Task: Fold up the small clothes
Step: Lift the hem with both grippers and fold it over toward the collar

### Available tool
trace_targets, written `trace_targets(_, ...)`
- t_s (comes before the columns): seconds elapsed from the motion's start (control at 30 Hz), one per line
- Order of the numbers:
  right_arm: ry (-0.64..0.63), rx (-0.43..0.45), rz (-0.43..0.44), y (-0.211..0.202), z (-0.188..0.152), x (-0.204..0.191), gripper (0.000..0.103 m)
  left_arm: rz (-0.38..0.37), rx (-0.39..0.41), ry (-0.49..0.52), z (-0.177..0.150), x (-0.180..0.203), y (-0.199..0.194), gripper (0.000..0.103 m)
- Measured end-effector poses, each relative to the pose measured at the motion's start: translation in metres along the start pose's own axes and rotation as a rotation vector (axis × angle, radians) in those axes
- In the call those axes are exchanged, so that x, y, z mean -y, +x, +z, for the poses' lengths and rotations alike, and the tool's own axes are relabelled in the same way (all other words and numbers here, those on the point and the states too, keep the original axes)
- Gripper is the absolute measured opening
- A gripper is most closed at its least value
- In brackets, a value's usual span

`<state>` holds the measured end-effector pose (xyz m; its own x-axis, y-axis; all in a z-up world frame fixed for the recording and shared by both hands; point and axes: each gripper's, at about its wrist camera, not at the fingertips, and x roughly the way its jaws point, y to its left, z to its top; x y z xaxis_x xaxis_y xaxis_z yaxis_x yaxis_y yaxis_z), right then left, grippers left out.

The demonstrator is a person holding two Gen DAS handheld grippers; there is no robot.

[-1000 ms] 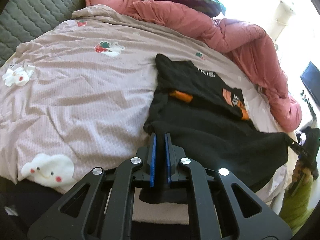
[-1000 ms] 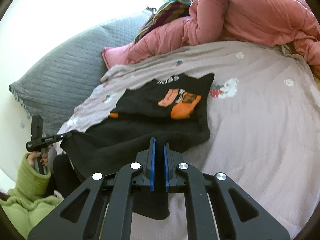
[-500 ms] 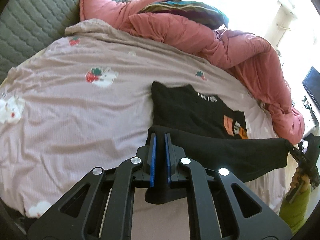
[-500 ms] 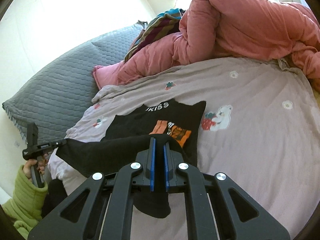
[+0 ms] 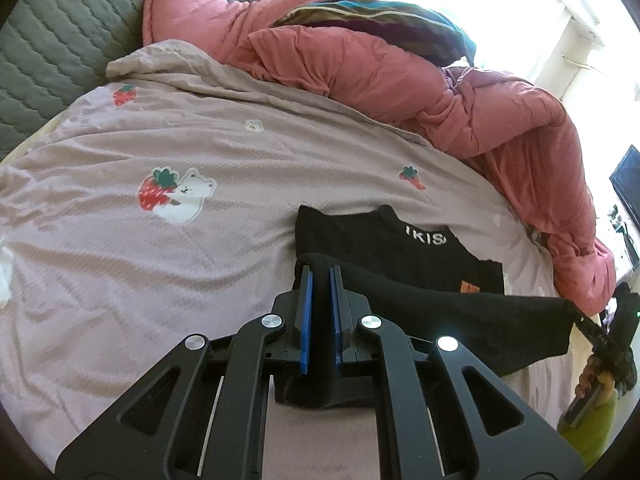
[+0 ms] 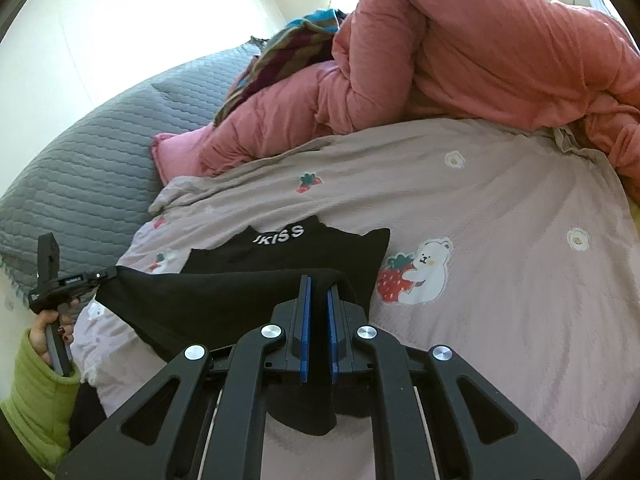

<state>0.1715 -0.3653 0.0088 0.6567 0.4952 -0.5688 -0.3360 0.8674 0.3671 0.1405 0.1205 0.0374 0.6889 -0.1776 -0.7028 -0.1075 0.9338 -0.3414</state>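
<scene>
A black T-shirt (image 5: 372,236) with white lettering at the collar lies on the bed, chest side up. Its lower hem (image 5: 460,312) is lifted and stretched in a taut band between both grippers, over most of the orange print (image 5: 469,287). My left gripper (image 5: 320,270) is shut on one hem corner, with cloth bunched between the blue pads. My right gripper (image 6: 318,280) is shut on the other corner. Each gripper also shows at the side of the other view: the right gripper (image 5: 576,314) and the left gripper (image 6: 100,276), held by a hand in a green sleeve (image 6: 36,396).
A mauve bedsheet (image 5: 180,280) with strawberry-and-bear prints covers the bed. A bunched pink duvet (image 5: 400,80) lies along the far side with a striped cloth (image 5: 380,16) on top. A grey quilted headboard (image 6: 88,168) stands behind. A dark screen (image 5: 626,184) is at the right.
Both grippers have carried the lifted hem forward over the shirt towards its collar. The orange print, open to view a second ago, is now almost covered.
</scene>
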Motion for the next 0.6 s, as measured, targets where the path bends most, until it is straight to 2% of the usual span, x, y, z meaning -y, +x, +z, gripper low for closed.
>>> trace_targets(0.27,0.028,-0.045,-0.054,0.039,0.006,0.016,0.006,0.01,-0.025,-0.023,0.016,-0.005,0.04,0.002)
trace_targets(0.6,0.078,-0.128,-0.103,0.084,-0.002,0.036,0.008,0.014,-0.065,-0.065,0.008,-0.027,0.083,0.006)
